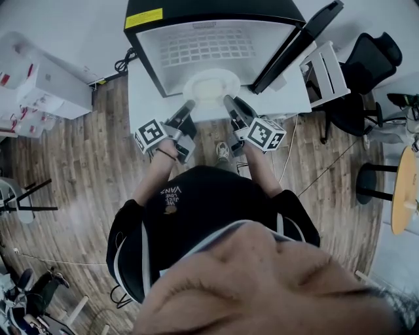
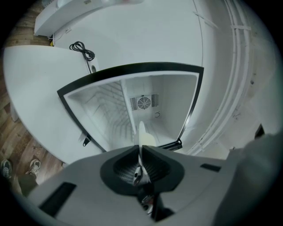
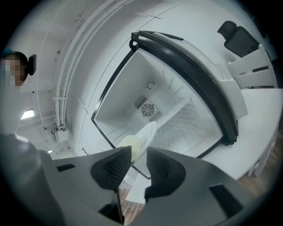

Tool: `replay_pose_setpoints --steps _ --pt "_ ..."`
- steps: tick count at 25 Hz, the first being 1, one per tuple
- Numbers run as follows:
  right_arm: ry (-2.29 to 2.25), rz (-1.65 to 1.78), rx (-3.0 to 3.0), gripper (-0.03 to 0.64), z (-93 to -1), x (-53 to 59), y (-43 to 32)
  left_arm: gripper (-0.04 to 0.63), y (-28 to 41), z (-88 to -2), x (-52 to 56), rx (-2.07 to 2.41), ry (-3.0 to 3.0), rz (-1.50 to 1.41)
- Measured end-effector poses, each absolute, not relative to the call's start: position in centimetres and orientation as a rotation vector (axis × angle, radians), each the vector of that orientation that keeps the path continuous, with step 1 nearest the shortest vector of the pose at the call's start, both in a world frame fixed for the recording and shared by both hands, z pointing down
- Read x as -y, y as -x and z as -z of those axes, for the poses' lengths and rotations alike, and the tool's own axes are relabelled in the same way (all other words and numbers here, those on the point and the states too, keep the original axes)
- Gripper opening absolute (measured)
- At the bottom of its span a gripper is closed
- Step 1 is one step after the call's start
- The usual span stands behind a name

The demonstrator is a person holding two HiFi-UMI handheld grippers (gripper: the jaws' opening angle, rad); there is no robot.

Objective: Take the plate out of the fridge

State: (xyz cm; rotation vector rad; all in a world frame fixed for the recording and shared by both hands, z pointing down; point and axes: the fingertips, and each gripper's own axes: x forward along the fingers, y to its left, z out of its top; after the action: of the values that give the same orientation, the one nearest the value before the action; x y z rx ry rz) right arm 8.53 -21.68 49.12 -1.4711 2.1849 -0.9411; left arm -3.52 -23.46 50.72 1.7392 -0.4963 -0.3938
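A small black fridge (image 1: 209, 10) with a white inside stands open on a white table (image 1: 288, 99), its door (image 1: 298, 42) swung to the right. A pale round plate (image 1: 211, 88) hangs at the fridge's front opening, held by its rim from both sides. My left gripper (image 1: 190, 106) is shut on the plate's left rim; in the left gripper view the plate (image 2: 142, 132) shows edge-on between the closed jaws (image 2: 140, 149). My right gripper (image 1: 229, 102) grips the right rim, and the plate (image 3: 140, 137) runs into the gap between its jaws (image 3: 139, 152).
The fridge's back wall carries a fan grille (image 2: 143, 103), and a ribbed shelf (image 1: 203, 46) lies inside. A black cable (image 1: 124, 63) lies at the table's left. A black chair (image 1: 366, 72) stands to the right, white boxes (image 1: 39, 85) to the left. A person (image 3: 17, 70) stands at far left.
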Motion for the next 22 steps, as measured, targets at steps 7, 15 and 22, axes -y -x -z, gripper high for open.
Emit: replay_pose_setpoints --steps 7,15,22 --pt "1.504 0.928 -2.149 0.114 -49.4 19.4 -8.1 0.035 3.8 -50.8 21.7 0.447 -1.747 0.378" --pt "1.542 0.925 -2.103 0.114 -49.9 17.4 -7.6 0.035 4.2 -51.0 20.2 0.406 -1.751 0.351" --pt "1.563 0.915 -2.090 0.114 -49.7 16.3 -7.5 0.035 4.1 -50.8 19.3 0.378 -1.751 0.351"
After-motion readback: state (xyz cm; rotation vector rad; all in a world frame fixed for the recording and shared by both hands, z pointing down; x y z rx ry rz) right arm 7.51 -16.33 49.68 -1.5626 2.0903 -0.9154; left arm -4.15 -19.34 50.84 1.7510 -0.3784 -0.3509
